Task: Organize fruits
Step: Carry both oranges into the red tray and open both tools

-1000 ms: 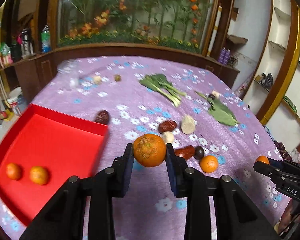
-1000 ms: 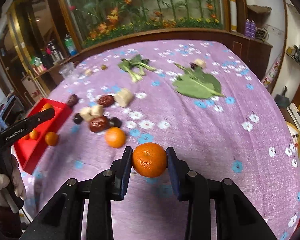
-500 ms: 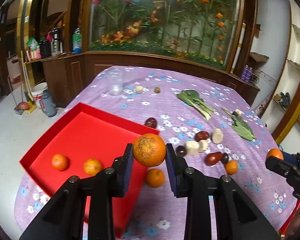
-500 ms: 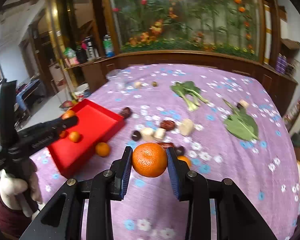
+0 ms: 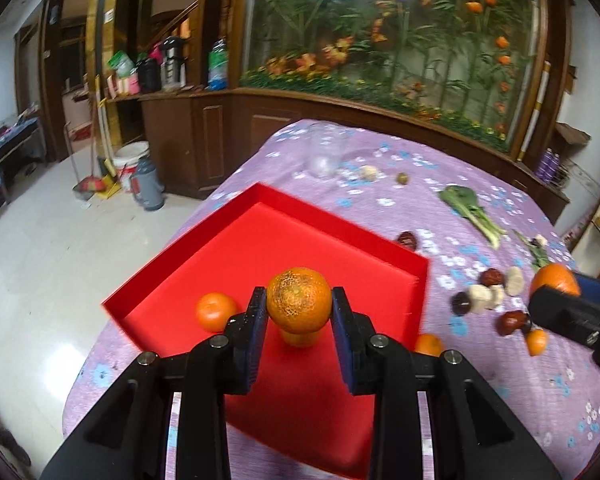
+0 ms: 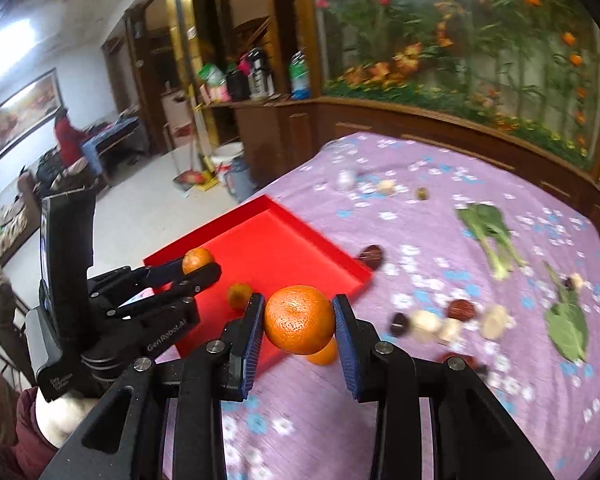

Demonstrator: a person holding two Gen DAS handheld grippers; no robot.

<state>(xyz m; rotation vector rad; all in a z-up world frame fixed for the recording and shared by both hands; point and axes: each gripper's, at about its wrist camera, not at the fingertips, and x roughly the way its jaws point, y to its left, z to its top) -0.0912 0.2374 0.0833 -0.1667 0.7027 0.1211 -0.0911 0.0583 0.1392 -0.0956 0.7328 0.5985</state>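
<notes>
My left gripper is shut on an orange and holds it above the red tray. Two oranges lie in the tray, one to the left and one partly hidden under the held one. My right gripper is shut on another orange above the purple flowered cloth, just right of the tray. The left gripper also shows in the right wrist view. Two loose oranges lie on the cloth.
Dark red dates, pale root pieces, leafy greens and a clear glass lie on the cloth. The tray sits at the table's left edge, with open floor beyond. A wooden cabinet stands behind.
Both grippers have swung left with their oranges. The left one now hangs over the tray's middle. The right one has come close to the tray's right side.
</notes>
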